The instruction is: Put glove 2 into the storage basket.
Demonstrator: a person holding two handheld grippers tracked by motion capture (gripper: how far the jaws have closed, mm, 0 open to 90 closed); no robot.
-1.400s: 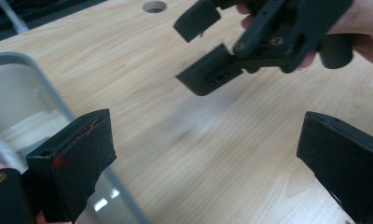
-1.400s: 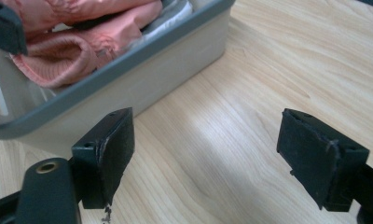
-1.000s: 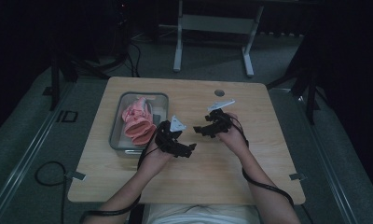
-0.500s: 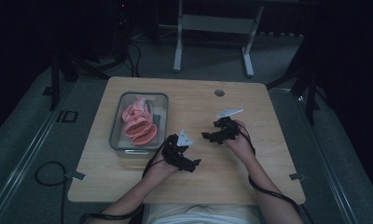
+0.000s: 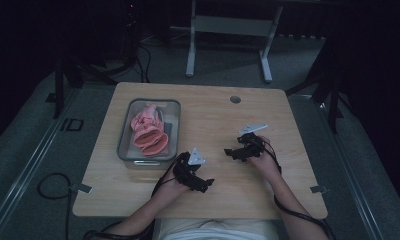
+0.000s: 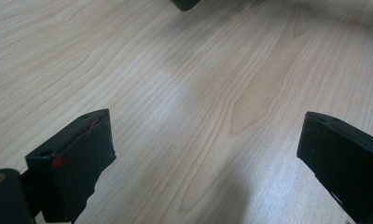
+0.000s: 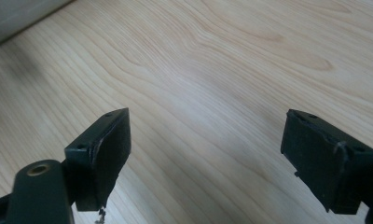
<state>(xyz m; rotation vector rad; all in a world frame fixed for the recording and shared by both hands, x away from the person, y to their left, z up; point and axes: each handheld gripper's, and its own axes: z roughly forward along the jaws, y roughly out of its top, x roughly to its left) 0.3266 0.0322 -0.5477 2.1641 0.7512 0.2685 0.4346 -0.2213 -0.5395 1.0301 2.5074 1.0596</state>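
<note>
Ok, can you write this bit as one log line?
left tongs: open, over bare table | right tongs: open, holding nothing | pink cloth: in tray

2 tongs (image 5: 208, 184) (image 5: 231, 152), 1 tray (image 5: 125, 142), 1 table (image 5: 213, 115)

Cloth (image 5: 149, 131) in tray (image 5: 125, 135), left of claws

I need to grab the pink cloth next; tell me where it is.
In the high view, the pink cloth lies in the clear bin on the table's left side, just beyond the left gripper.
</note>
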